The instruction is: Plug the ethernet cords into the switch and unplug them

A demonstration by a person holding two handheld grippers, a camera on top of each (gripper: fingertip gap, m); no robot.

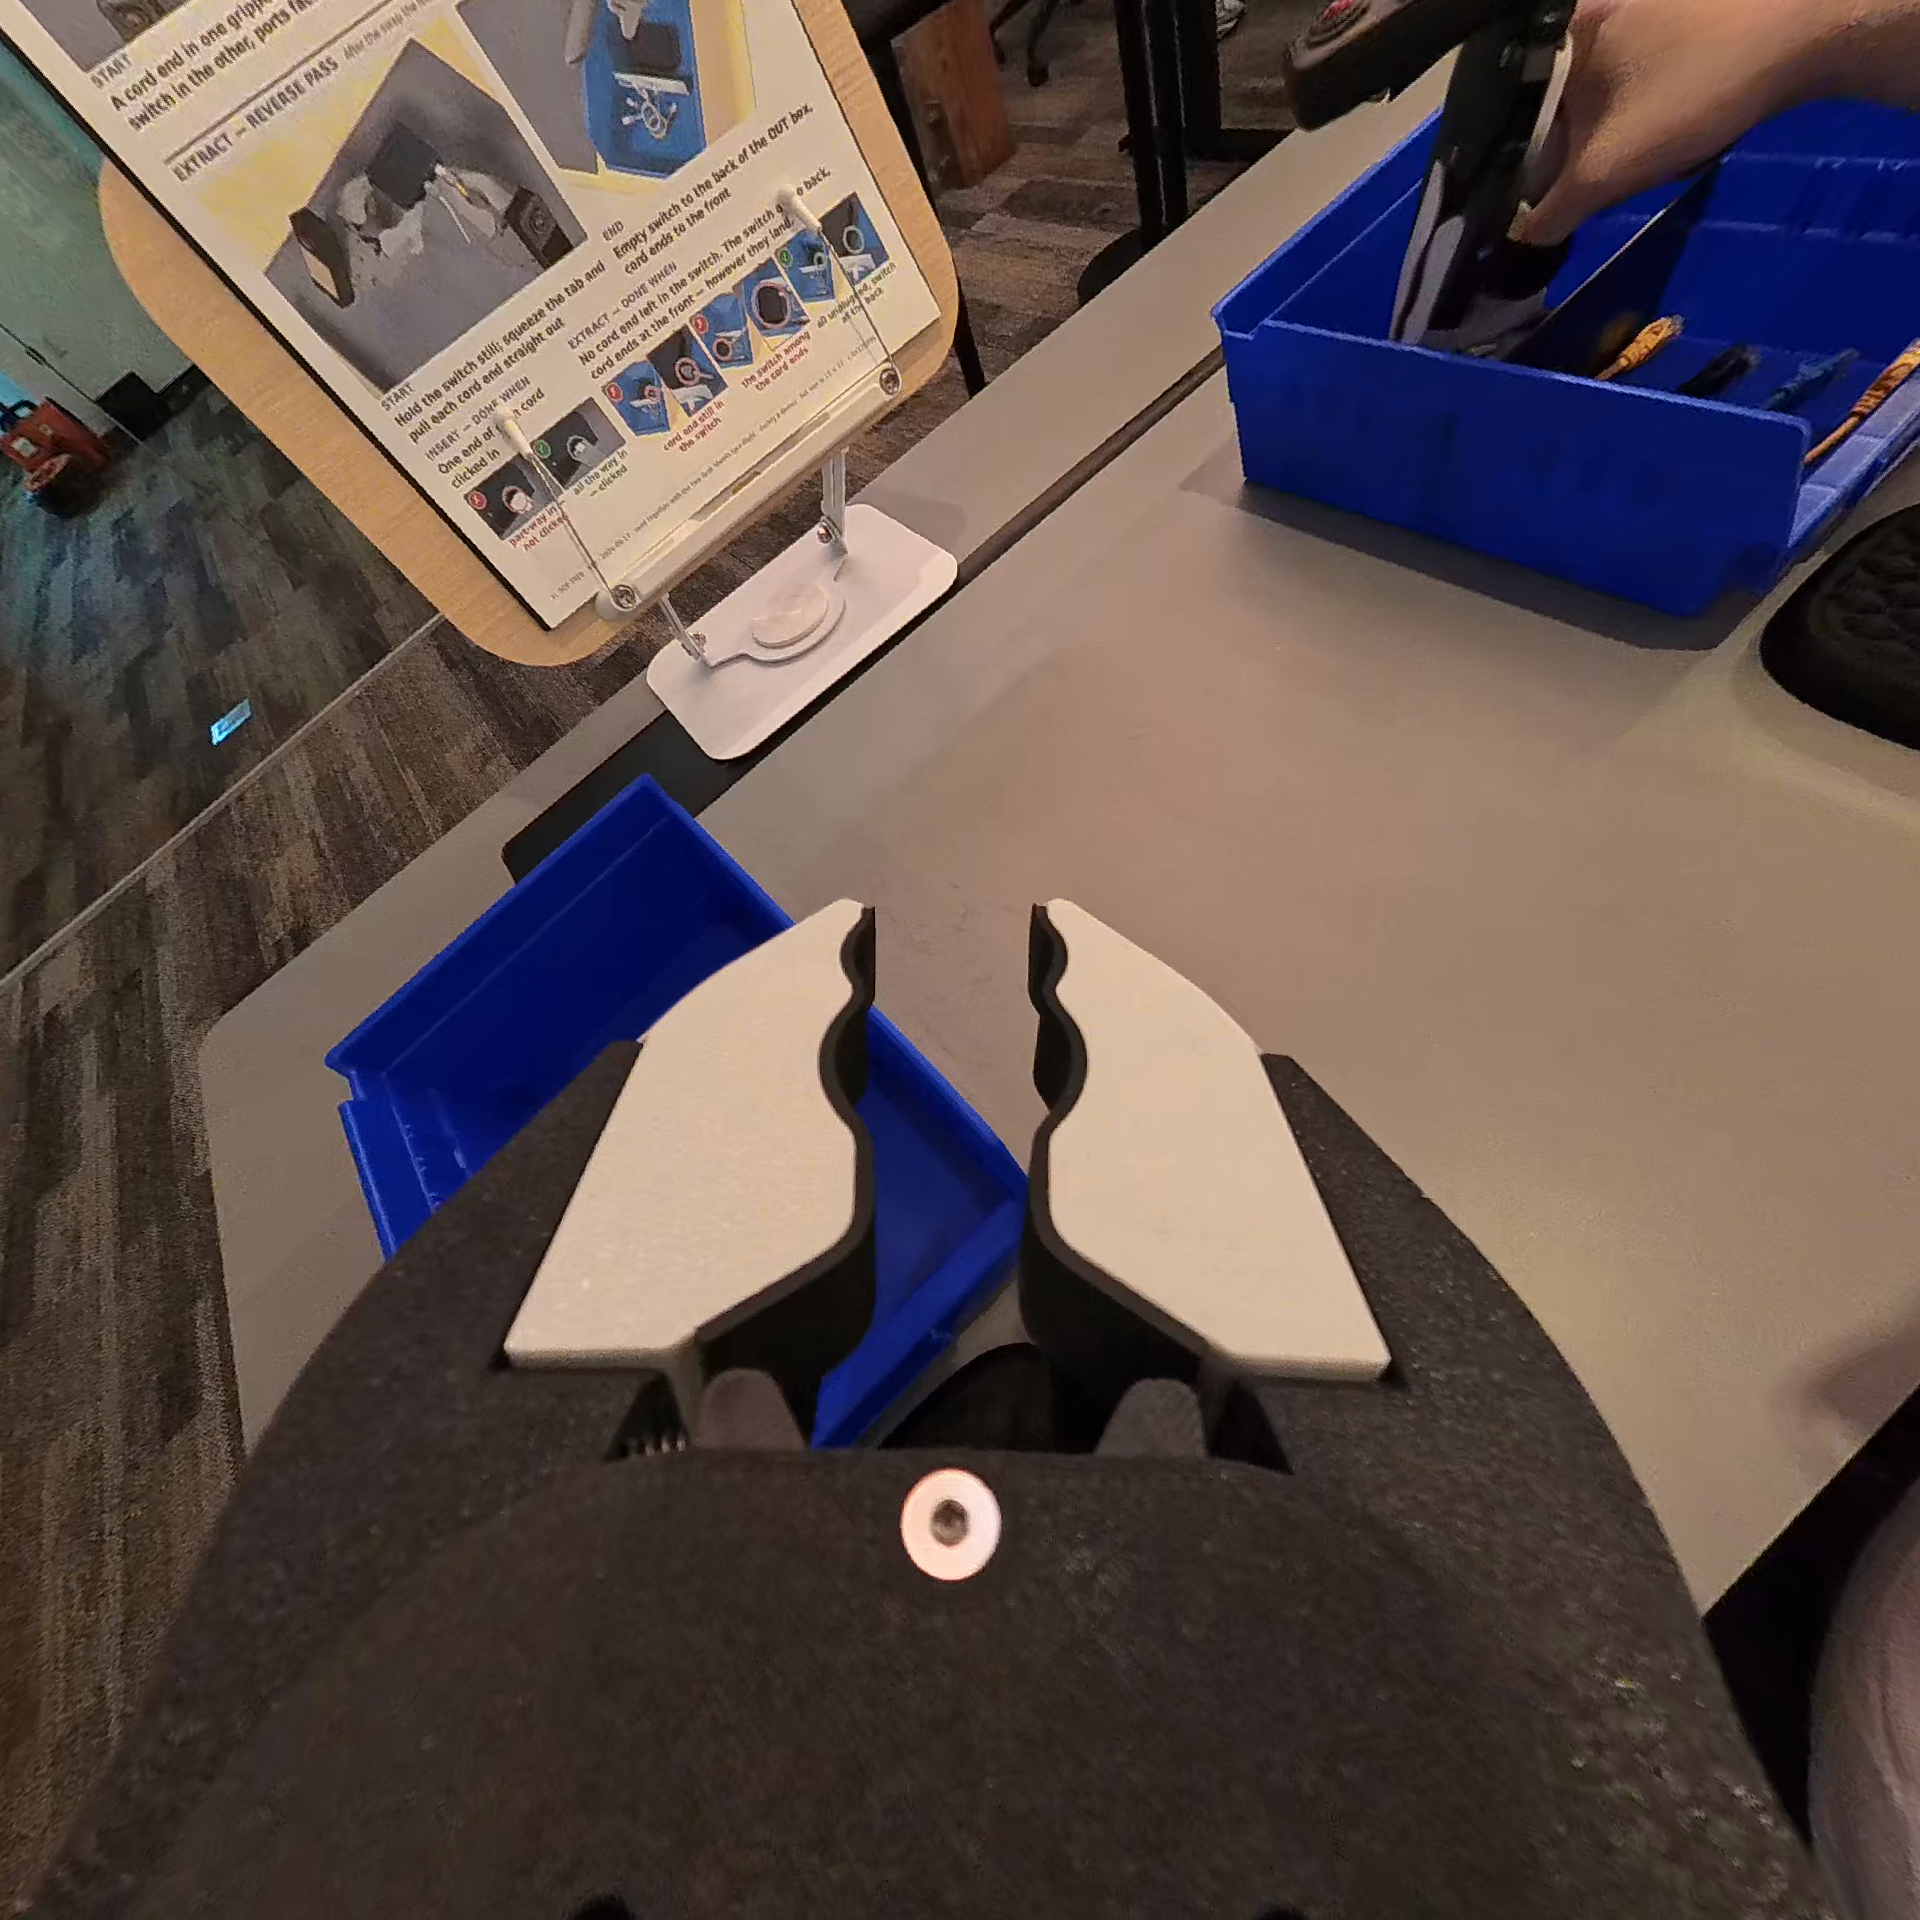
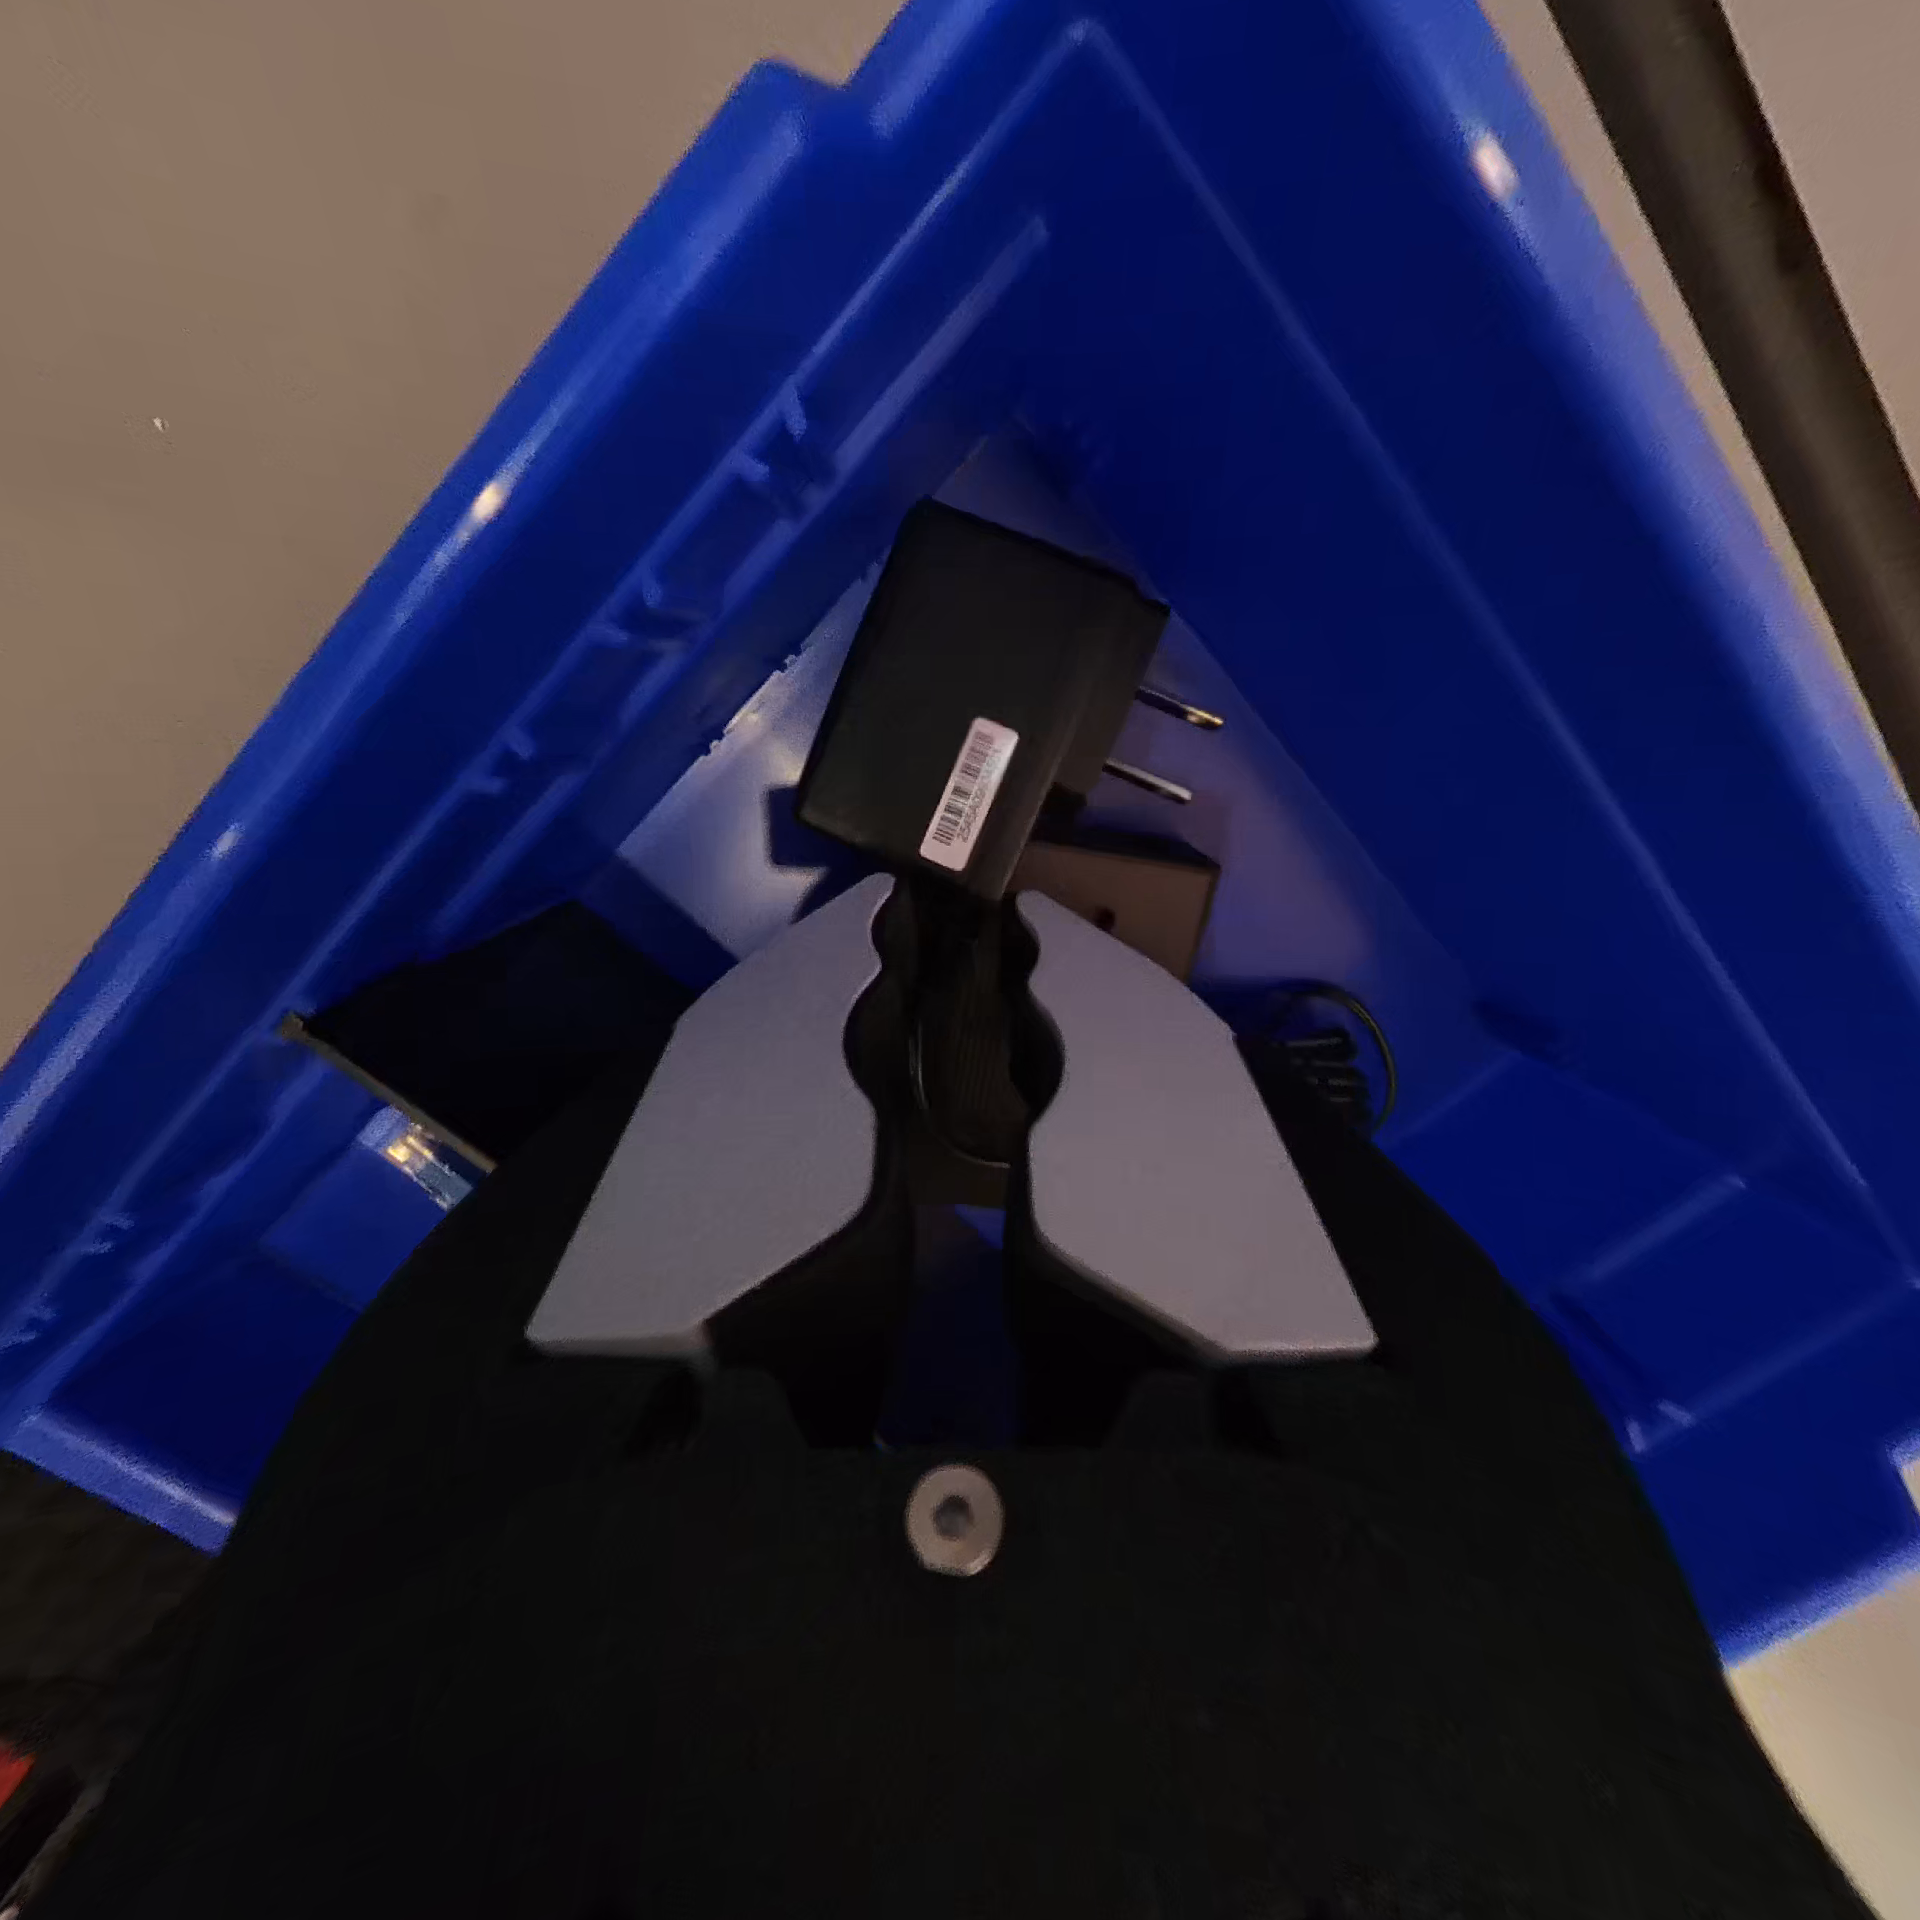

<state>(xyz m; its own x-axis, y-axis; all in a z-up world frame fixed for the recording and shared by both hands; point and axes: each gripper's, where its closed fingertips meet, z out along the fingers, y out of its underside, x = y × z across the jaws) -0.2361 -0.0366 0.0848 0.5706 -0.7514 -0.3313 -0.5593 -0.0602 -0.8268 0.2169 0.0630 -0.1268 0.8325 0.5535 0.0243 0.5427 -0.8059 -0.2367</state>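
My right gripper (image 2: pixel 956 909) is shut on the cord end of a black power adapter (image 2: pixel 977 686) with a white sticker and two metal prongs. It holds the adapter inside a corner of the large blue bin (image 2: pixel 1351 416). A small dark box (image 2: pixel 1127 899) lies under the adapter on the bin floor. A clear cord plug (image 2: pixel 421 1158) shows at the lower left. My left gripper (image 1: pixel 951 920) is open and empty, above the grey table (image 1: pixel 1299 831) and the edge of a small empty blue bin (image 1: pixel 499 1029). In the left wrist view the right gripper (image 1: pixel 1455 312), held by a hand, reaches into the large bin (image 1: pixel 1455 457).
Several cord ends, orange-patterned (image 1: pixel 1642 348), black (image 1: pixel 1720 369) and blue (image 1: pixel 1808 379), lie in the large bin's front compartments. An instruction sheet on a stand (image 1: pixel 499 260) stands at the table's far edge. A black divider (image 2: pixel 499 1029) crosses the bin. A thin black cable (image 2: pixel 1340 1049) lies coiled in it. The tips of one gripper are about 50 centimeters away from the tips of the other.
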